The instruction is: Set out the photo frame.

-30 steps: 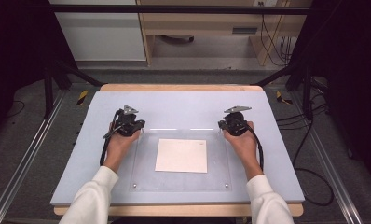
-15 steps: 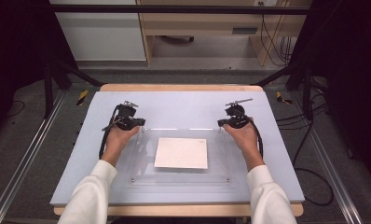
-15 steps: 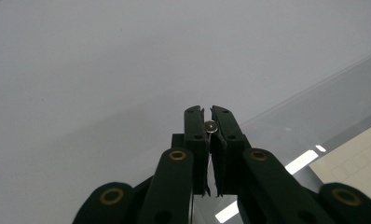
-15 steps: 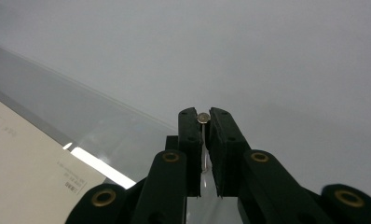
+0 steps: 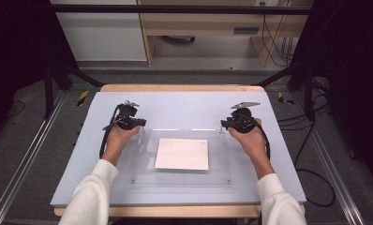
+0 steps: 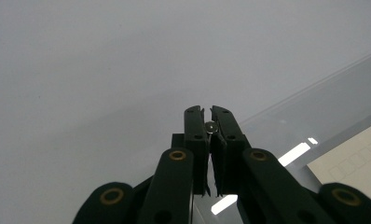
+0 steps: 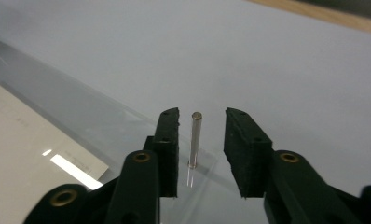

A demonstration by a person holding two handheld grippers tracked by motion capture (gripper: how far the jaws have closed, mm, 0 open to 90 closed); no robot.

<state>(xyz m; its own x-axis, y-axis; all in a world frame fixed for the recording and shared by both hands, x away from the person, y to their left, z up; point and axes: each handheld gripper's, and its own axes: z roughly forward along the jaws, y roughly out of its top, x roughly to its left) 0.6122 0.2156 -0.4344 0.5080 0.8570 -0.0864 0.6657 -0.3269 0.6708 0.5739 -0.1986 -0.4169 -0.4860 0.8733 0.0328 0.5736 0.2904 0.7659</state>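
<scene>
Clear acrylic plate (image 5: 222,161) lying mid-table (image 5: 175,105), white sheet (image 5: 182,153) under it. Right gripper (image 7: 201,122) at the plate's far right corner: jaws have just been opening, now standing apart around an upright metal pin (image 7: 195,140) (not touching it). Left gripper (image 6: 207,119) at the far left corner, jaws pinching a second pin (image 6: 210,125).

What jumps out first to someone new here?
A clear acrylic plate lying mid-table over a white sheet. At its far right corner a thin metal pin stands upright, the right claw just opened around it; at the far left corner the left claw is shut on another pin.
</scene>
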